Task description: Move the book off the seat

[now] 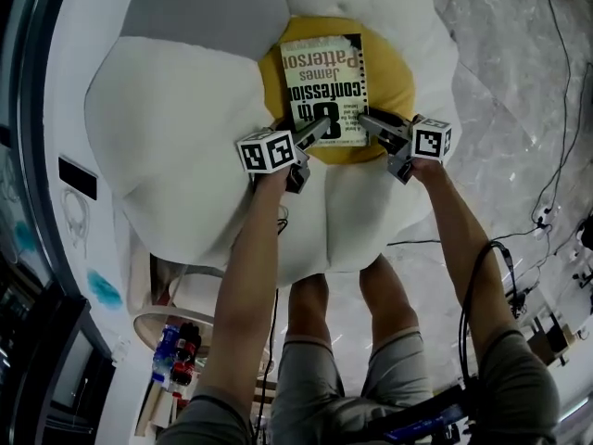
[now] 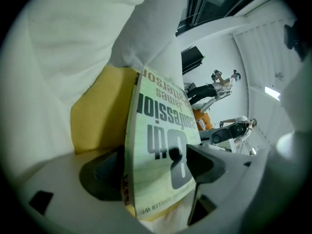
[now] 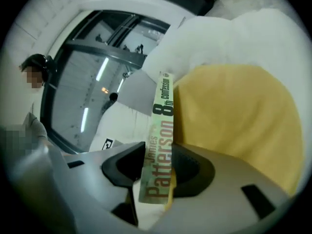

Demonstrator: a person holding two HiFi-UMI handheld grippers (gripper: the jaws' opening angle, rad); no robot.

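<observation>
Book [image 1: 324, 86] lying cover-up on yellow centre [image 1: 394, 77] of white flower-shaped seat [image 1: 185, 128], upper middle of head view. Right gripper [image 3: 158, 167] clamped on the spine at the book's lower right corner. Left gripper [image 2: 151, 167] straddles the lower left corner, jaws spread wide, not gripping.

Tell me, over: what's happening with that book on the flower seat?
Left hand-held gripper open, astride book corner. Right hand-held gripper shut on book's spine edge. Book lying on yellow cushion, nothing on top.
</observation>
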